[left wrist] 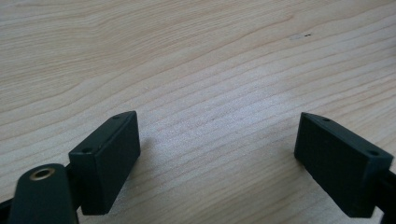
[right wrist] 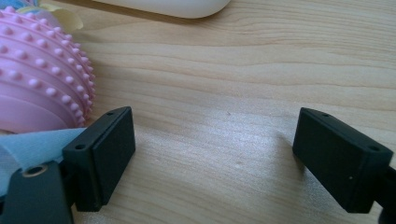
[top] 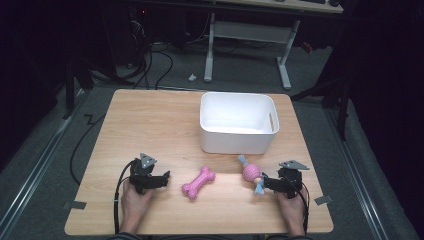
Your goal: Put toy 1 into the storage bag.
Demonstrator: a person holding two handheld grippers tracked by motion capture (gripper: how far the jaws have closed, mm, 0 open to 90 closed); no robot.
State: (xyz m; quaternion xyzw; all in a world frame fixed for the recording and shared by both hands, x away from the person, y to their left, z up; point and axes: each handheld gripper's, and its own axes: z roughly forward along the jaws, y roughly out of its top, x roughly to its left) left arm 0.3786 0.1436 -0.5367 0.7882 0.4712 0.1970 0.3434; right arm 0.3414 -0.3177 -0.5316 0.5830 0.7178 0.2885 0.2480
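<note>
A pink bone-shaped toy (top: 198,182) lies on the wooden table (top: 150,125) near the front, between my two grippers. A pink studded ball with light blue rope ends (top: 251,173) lies to its right; the ball (right wrist: 39,74) shows large at the left of the right gripper view, beside my left jaw. My left gripper (top: 165,178) rests on the table left of the bone, open with bare wood between its jaws (left wrist: 217,154). My right gripper (top: 263,183) rests just right of the ball toy, open, nothing between its jaws (right wrist: 212,156).
A white rectangular bin (top: 238,122) stands at the back middle of the table; its rounded base (right wrist: 168,7) shows at the top of the right gripper view. A desk frame (top: 247,40) and cables lie on the floor beyond the table.
</note>
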